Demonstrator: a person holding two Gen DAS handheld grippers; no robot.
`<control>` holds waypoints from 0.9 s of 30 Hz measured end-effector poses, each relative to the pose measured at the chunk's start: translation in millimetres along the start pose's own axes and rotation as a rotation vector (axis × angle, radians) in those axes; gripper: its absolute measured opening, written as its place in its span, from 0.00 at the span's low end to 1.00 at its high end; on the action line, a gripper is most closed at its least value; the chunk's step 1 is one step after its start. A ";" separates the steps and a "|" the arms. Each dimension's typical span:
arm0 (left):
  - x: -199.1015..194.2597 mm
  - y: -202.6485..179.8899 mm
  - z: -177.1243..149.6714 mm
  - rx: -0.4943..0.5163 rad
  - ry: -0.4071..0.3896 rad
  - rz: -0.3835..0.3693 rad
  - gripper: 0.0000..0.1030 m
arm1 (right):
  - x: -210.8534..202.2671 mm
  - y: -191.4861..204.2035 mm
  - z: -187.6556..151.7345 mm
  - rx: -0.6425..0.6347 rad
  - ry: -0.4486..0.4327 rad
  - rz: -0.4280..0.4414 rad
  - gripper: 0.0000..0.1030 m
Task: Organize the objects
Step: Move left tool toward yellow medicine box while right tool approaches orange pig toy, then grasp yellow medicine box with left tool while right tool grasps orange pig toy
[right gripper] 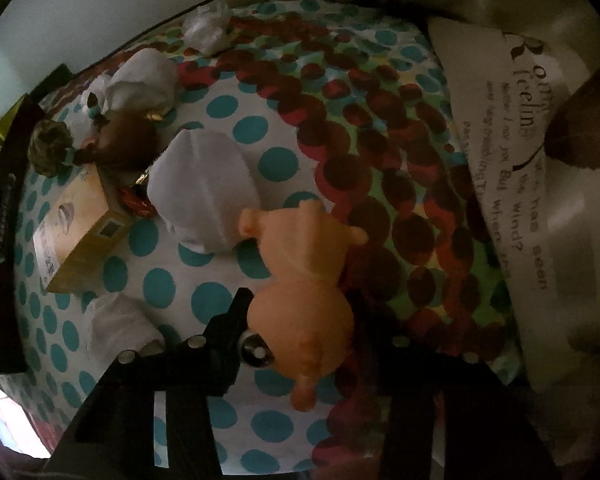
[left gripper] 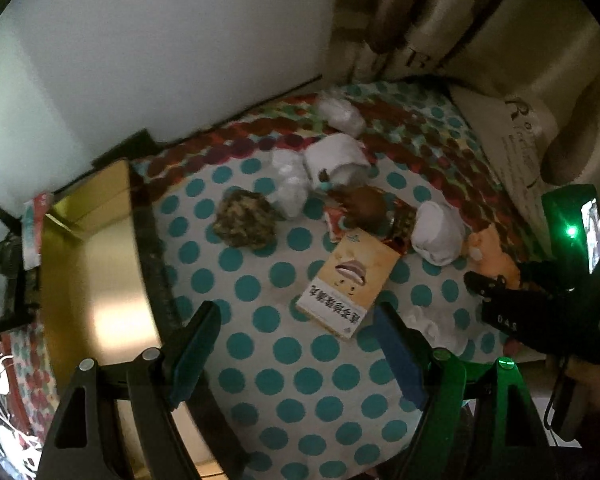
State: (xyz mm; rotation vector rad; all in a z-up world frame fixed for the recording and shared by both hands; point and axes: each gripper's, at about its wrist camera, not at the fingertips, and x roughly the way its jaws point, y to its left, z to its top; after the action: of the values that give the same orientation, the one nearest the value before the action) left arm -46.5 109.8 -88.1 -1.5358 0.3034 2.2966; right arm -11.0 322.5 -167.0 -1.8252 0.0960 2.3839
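Right tongs (right gripper: pixel 300 320) bracket the pig (right gripper: pixel 300 280), an orange soft toy lying on the bed (right gripper: pixel 228 432). One finger (right gripper: pixel 228 344) lies against the pig's head by its glossy eye; the opposite finger is lost in shadow, so I cannot tell whether the grip is complete. Left tongs (left gripper: pixel 296 352) stand wide open and empty above the dotted cover, just short of the book (left gripper: pixel 348 280). To finish this pick well, I judge I should centre the head between both fingers and squeeze gently: plush yields and can slip. Beyond the pig lie a white cloth bundle (right gripper: pixel 208 188) touching its snout, then a brown doll (right gripper: pixel 128 136). An open gold box (left gripper: pixel 96 264) stands at the bed's edge, probably the destination.
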 end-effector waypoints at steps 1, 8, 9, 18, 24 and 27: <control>4.7 -0.6 0.6 -0.003 0.014 -0.008 0.78 | -0.5 -0.5 -0.1 0.001 -0.005 0.004 0.41; 32.1 -11.6 3.8 0.044 0.080 -0.064 0.78 | -5.9 -8.7 -1.8 0.022 -0.025 0.033 0.40; 35.0 -14.3 4.4 0.063 0.086 -0.068 0.78 | -7.8 -9.4 -2.2 0.026 -0.028 0.038 0.40; 70.2 -40.3 12.9 0.241 0.152 -0.044 0.78 | -31.4 -1.9 -2.8 0.022 -0.086 0.047 0.40; 89.0 -42.5 16.0 0.305 0.181 0.005 0.79 | -35.9 -3.1 1.4 0.036 -0.106 0.066 0.40; 95.0 -41.2 17.1 0.305 0.196 0.000 0.78 | -37.3 -2.5 0.7 0.034 -0.110 0.068 0.40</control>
State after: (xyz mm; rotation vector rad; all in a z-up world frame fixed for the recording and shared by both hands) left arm -76.8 170.5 -168.3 -1.5972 0.6716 1.9893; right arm -1.7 322.4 -130.7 -1.6984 0.1893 2.5071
